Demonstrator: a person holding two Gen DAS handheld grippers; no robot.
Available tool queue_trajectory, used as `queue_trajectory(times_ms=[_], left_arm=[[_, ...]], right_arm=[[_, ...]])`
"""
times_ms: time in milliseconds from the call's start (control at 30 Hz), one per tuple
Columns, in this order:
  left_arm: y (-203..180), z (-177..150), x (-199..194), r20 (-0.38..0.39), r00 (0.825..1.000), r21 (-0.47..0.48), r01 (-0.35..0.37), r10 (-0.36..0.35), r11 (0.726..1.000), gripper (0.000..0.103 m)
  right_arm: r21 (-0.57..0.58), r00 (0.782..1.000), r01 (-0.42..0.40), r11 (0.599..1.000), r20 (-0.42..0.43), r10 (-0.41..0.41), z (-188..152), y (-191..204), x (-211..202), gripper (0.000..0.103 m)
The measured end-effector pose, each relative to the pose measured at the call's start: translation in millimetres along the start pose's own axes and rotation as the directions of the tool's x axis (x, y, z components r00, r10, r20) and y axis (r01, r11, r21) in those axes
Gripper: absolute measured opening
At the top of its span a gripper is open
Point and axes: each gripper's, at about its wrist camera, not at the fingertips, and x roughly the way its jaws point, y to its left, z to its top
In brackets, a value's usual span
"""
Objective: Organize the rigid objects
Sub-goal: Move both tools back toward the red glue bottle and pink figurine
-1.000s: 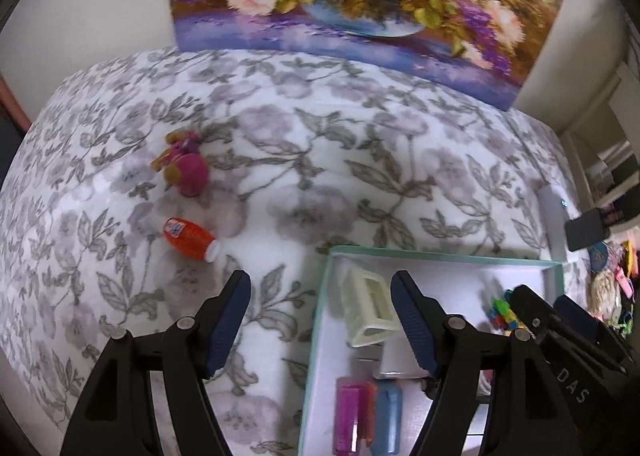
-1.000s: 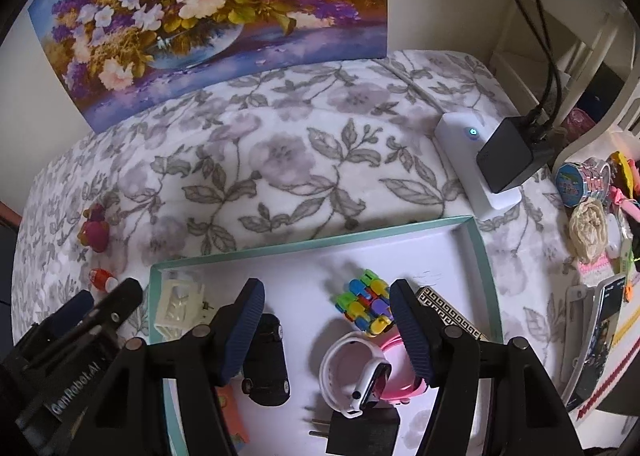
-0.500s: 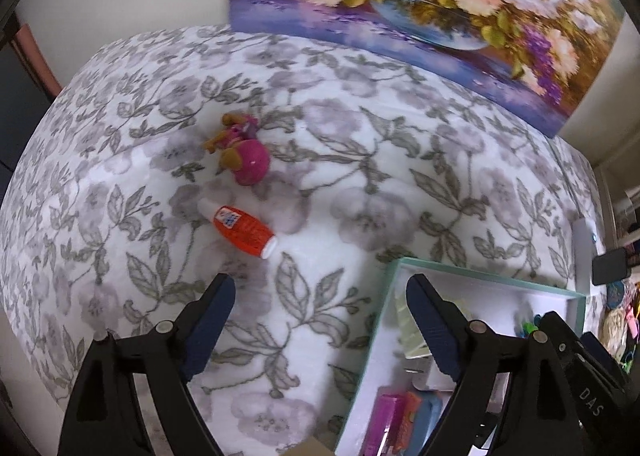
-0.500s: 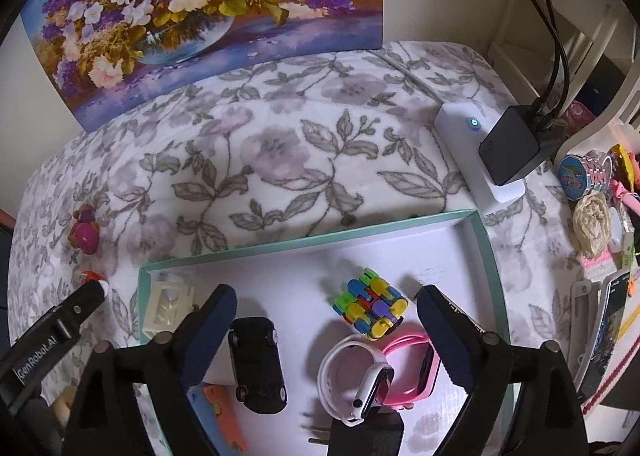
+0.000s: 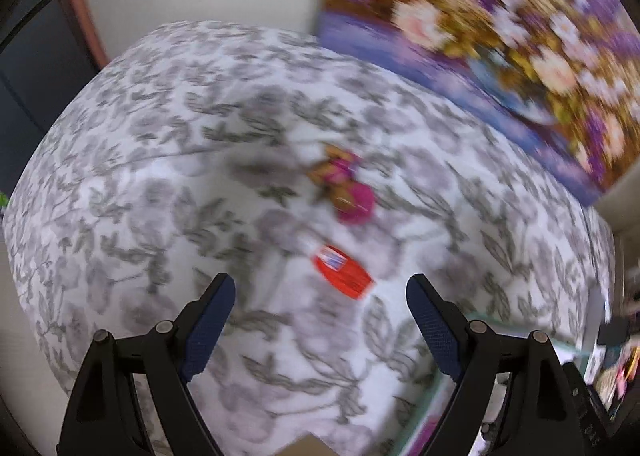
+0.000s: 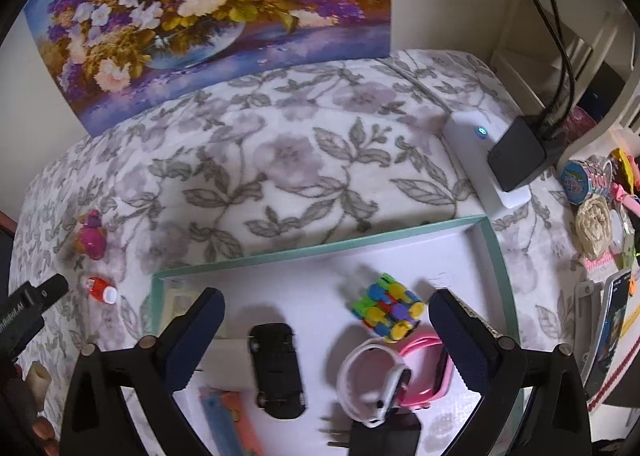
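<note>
- Low in the left wrist view, the left tongs stand wide apart with nothing between them, pointing steeply down at the flower-patterned bed. This view is blurred.
- Just above the gap between the fingers, near the centre of the frame, lies a small red bottle on its side. A pink toy figure lies a little further up, apart from the bottle.
- At the bottom of the right wrist view, the right tongs have just been opening and now stand fully apart, gripping nothing. They hang over the teal-rimmed tray, which takes up the lower middle of the frame.
- Between and beyond the fingers, free of the pads, lie a black toy car, a multicoloured block toy, and a white watch beside a pink watch.
- Judged step: the right side has let something go into the tray, while the left side is reaching for the loose things on the bed.
- The next move likely calls for lowering the left tongs around the red bottle and closing across its narrow width, since a round body may roll on soft bedding.
</note>
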Motion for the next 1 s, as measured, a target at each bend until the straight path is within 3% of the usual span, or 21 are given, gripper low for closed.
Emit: queue_trajectory(times_ms=[133,300,500,1000], left_arm=[[30.5,12.8,-6.2,0.041,0.998,-0.060,-0.035,0.038,0.998,0.088],[66.3,21.9,1.4,0.030,0.997,-0.126,-0.072,0.077,0.989,0.088],[98.4,28.5,13.2,0.003,0.997,-0.179,-0.075,0.077,0.981,0.088],[119.4,22.9,59.0,-0.108,0.991,-0.196,-0.095,0.075,0.976,0.088]], right_arm=[[-0.011,0.999,-0.041,0.999,0.025,0.041,-0.1,22.5,-6.8,0.103],[-0.044,0.989,-0.147,0.988,0.020,0.148,-3.1,59.6,-7.0,0.103],[-0.108,0.985,-0.167,0.980,0.025,0.170,-8.2,98.6,-4.3,0.103],[-0.210,0.971,-0.233,0.949,-0.007,0.237,-27.0,180.9,25.9,0.103]])
